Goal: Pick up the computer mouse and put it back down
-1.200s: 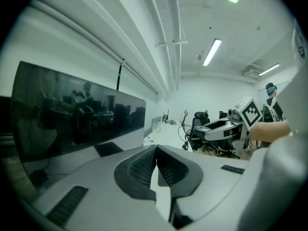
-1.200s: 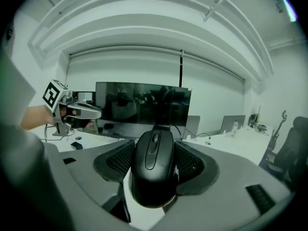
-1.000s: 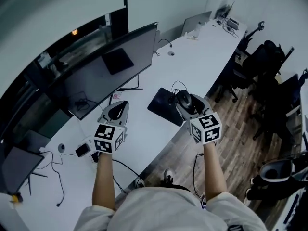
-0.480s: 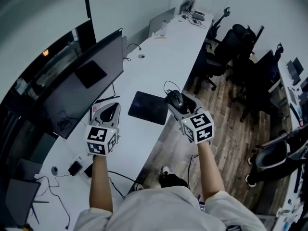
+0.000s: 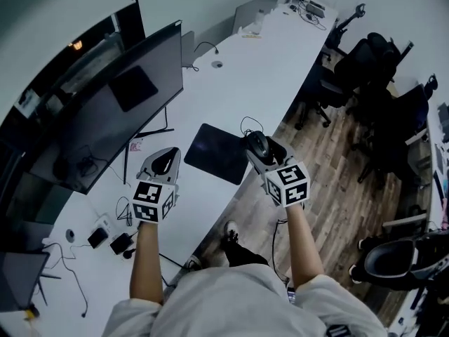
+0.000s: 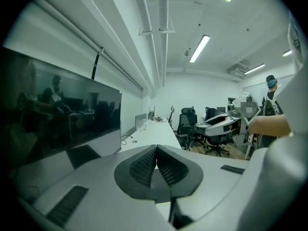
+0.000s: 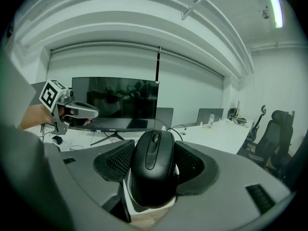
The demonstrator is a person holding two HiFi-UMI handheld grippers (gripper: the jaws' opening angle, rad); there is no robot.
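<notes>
A black computer mouse (image 7: 154, 170) sits clamped between the pads of my right gripper (image 7: 155, 163), its cable (image 5: 248, 123) trailing back toward the desk. In the head view that gripper (image 5: 261, 148) holds the mouse (image 5: 258, 144) in the air just off the front edge of the white desk (image 5: 266, 62), beside a dark mouse pad (image 5: 216, 153). My left gripper (image 5: 164, 161) hovers over the desk left of the pad. Its pads (image 6: 155, 166) meet with nothing between them.
A large curved monitor (image 5: 105, 114) stands along the desk's left side, with cables and small adapters (image 5: 112, 234) near it. A laptop (image 5: 256, 11) rests far along the desk. Office chairs (image 5: 365, 69) stand on the wood floor to the right.
Both grippers have come lower and shifted along the desk, and the head view has swung. The mouse stays clamped in the right gripper; the left stays shut.
</notes>
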